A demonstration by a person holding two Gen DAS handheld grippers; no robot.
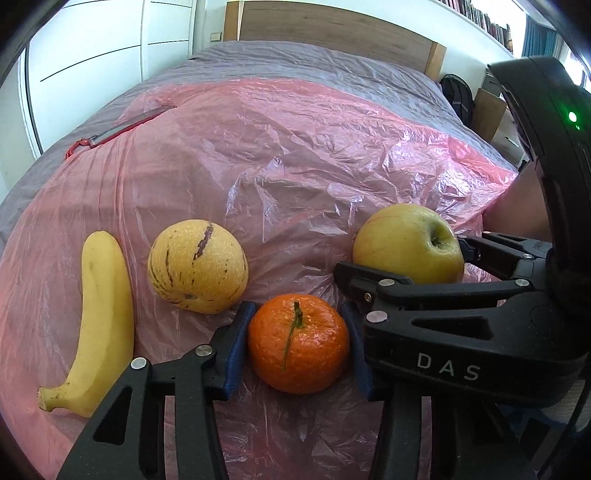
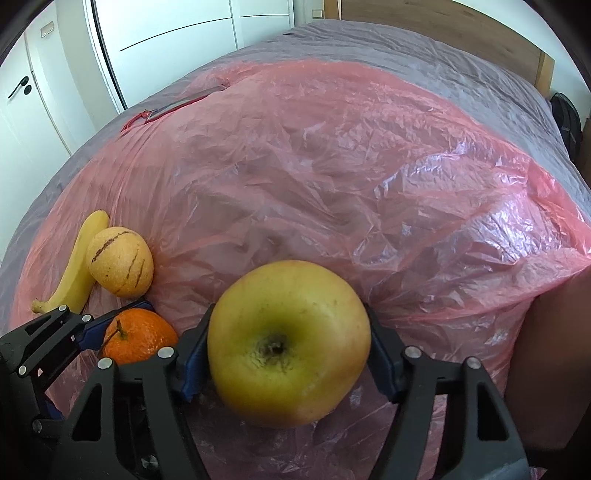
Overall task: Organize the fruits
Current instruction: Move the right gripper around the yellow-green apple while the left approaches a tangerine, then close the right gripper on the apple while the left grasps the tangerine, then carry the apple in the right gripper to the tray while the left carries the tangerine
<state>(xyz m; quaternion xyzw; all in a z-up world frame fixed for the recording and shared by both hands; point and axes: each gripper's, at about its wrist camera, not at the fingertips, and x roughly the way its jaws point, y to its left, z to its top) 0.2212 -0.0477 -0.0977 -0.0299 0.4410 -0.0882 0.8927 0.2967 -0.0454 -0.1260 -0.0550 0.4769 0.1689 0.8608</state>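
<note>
Nearest you, your left gripper point(image 1: 298, 345) is clamped on the orange mandarin point(image 1: 298, 343), its blue pads point(image 1: 236, 350) pressed to both sides of the fruit, stem up, on the pink plastic sheet point(image 1: 295, 166). Just beside it on your right, your right gripper point(image 2: 290, 354) brackets the yellow-green apple point(image 2: 289, 343), which lies with its stem dimple facing the camera; the blue pads point(image 2: 192, 369) sit against the apple's flanks, gripping it. In the left wrist view the apple point(image 1: 408, 245) sits just past the mandarin, the right gripper's black fingers point(image 1: 373, 280) around it.

Farther left, the striped yellow melon point(image 1: 197, 266) rests on the sheet near the mandarin but apart from it. Left of that lies the banana point(image 1: 99, 325), stem end towards you, close to the melon.

Beyond the fruit the sheet runs crinkled and bare over the grey bedcover point(image 1: 295, 59). At its far left edge lies a red drawstring strip point(image 1: 122, 131). A wooden headboard point(image 1: 332, 29) and white cupboard doors point(image 1: 110, 44) stand at the back.
</note>
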